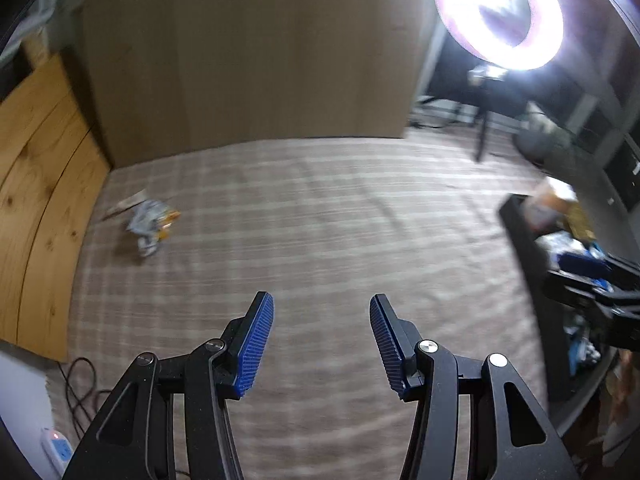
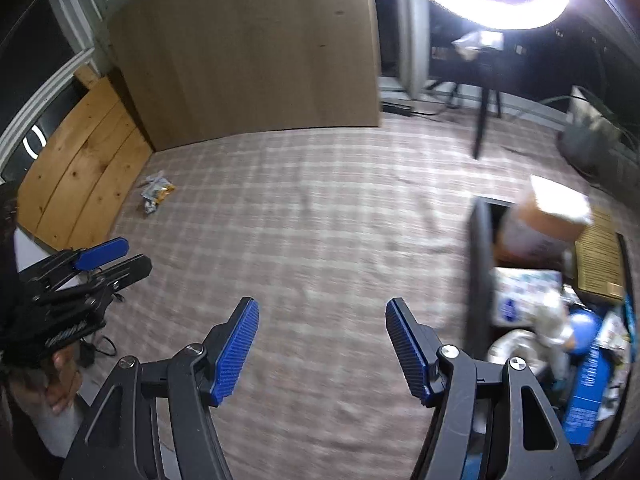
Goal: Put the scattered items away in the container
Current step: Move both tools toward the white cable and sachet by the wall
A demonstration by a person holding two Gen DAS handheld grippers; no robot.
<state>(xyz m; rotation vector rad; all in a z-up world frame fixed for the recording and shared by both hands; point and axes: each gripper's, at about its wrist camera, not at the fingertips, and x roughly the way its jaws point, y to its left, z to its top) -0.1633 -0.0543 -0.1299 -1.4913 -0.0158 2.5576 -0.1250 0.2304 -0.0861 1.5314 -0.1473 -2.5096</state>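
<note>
Plaid-cloth tabletop (image 2: 320,208) nearly cleared; black container (image 2: 478,280) at frame right, full. Both grippers, left gripper (image 1: 322,312), right gripper (image 2: 322,312), fingers spread, empty. Step: fetch last crumpled wrappers (image 1: 150,224), upper left; next: reach, pinch.

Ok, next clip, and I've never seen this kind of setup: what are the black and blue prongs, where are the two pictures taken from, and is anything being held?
No robot here: a person carries a two-finger gripper in each hand, with a wide-angle camera on each looking along its fingers. The blue ribbed pads are the gripping faces. One picture looks out from the left gripper, the other from the right gripper. Both stand open with nothing between their pads.

Below them lies a checked cloth. One crumpled wrapper is out on it, near the wooden boards. At the right edge sits the dark container, already holding boxes and packets. Each camera also catches the other gripper at its edge. The bright circle is a ring light on a stand. The pictures are slightly blurred.
</note>
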